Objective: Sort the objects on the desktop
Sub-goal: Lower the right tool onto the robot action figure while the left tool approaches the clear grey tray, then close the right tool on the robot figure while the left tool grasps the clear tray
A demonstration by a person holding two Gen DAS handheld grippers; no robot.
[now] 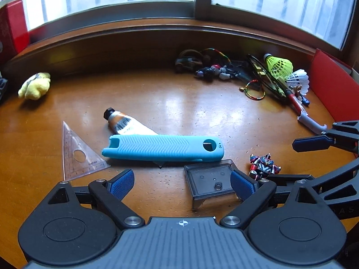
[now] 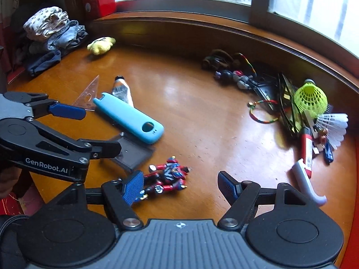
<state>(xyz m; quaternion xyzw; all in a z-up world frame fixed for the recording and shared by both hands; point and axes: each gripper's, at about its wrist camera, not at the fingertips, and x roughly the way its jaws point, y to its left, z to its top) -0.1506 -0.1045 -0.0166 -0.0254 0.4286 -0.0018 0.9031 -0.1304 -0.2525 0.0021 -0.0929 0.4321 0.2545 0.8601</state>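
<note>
The step in hand looks like picking up the next piece of clutter. The right gripper (image 2: 180,185) has its fingers spread, empty, with the toy robot (image 2: 167,178) touching its left pad; closing calls for centring first. The left gripper (image 1: 182,182), also spread, hovers beside the dark plastic tray (image 1: 209,180).

The one clearly legible text is "GenRobot.AI", printed in white on the black arm of the left claw (image 2: 96,132) in the right wrist view. The tube (image 1: 125,123) carries a barcode whose digits are too small to read, and the printing on the set square (image 1: 78,154) is illegible.
</note>
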